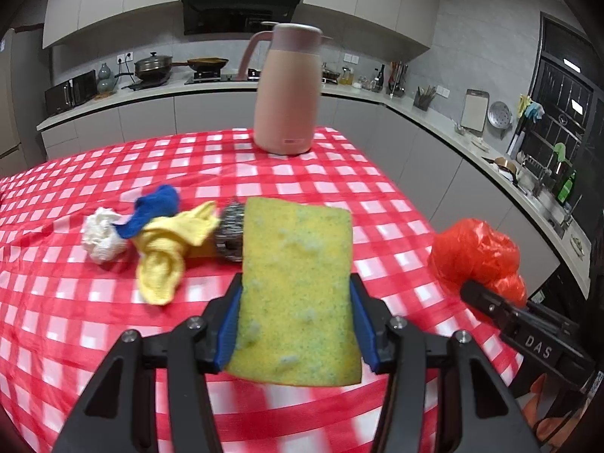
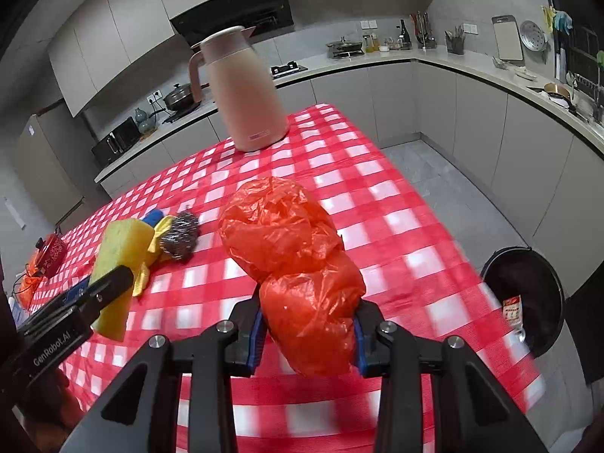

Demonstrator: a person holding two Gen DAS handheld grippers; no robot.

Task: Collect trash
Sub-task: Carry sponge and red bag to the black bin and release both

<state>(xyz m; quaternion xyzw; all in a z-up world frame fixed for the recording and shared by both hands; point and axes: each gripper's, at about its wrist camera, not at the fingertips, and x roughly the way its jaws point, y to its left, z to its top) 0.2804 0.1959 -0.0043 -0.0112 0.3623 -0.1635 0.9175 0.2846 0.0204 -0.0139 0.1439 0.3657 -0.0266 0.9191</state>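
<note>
You are in a kitchen with grey cabinets, and in front of you stands a desk (image 1: 321,173) under a red-and-white checked cloth. A pink jug (image 1: 285,90) stands upright at its far side; it carries a small label low on its body, too small to read.

Your left hand-held gripper (image 1: 296,324) pinches a yellow sponge (image 1: 298,287) between its blue pads, the sponge lifted clear of the cloth. On its side, in the right wrist view, you can read "GenRobot.AI". Your right hand-held gripper (image 2: 307,334) clamps a crumpled red plastic bag (image 2: 294,264), which bulges above the fingers. In the left wrist view, its body shows the letters "DAS".

On the cloth behind the sponge lie a steel scourer (image 1: 228,234), a yellow rag (image 1: 170,256), a blue rag (image 1: 154,207) and a white wad (image 1: 100,234), bunched together and touching.

Off the desk's right edge, on the floor, stands a black bin (image 2: 528,294). Inside it is a small packet with red print that cannot be read.
</note>
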